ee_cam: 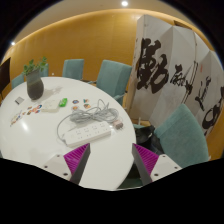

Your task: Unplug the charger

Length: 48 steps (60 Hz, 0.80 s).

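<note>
Fingers apart, short of power strip

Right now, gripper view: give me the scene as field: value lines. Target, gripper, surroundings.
target: white power strip with cords, on the white table
gripper: gripper open, nothing between the fingers
position: power strip lies just ahead of the fingers, apart from them
other items: potted plant at the table's far side, small objects beside it
surroundings: teal chairs, folding screen with black brushwork
</note>
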Each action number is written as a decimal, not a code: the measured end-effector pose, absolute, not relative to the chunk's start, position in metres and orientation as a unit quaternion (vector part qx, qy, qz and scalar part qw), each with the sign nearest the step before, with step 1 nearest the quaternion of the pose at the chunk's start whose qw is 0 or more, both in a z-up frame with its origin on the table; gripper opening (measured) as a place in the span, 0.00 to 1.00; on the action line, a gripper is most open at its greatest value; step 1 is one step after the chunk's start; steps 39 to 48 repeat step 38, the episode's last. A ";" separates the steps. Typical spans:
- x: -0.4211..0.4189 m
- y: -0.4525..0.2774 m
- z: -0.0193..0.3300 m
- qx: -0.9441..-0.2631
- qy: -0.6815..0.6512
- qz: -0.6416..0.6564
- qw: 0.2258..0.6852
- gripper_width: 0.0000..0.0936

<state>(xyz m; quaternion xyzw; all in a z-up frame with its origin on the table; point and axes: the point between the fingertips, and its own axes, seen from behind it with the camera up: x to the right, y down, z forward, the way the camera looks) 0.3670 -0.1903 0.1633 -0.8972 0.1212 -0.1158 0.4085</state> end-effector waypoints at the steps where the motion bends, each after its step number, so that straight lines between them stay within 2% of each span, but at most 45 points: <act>1: 0.361 -0.197 0.168 -0.897 0.120 -0.118 0.408 0.94; 20: 0.264 -0.283 0.220 -0.895 0.102 -0.132 0.414 0.93; 36: 0.246 -0.298 0.247 -0.883 0.095 -0.142 0.438 0.93; 48: 0.246 -0.298 0.249 -0.882 0.095 -0.143 0.438 0.93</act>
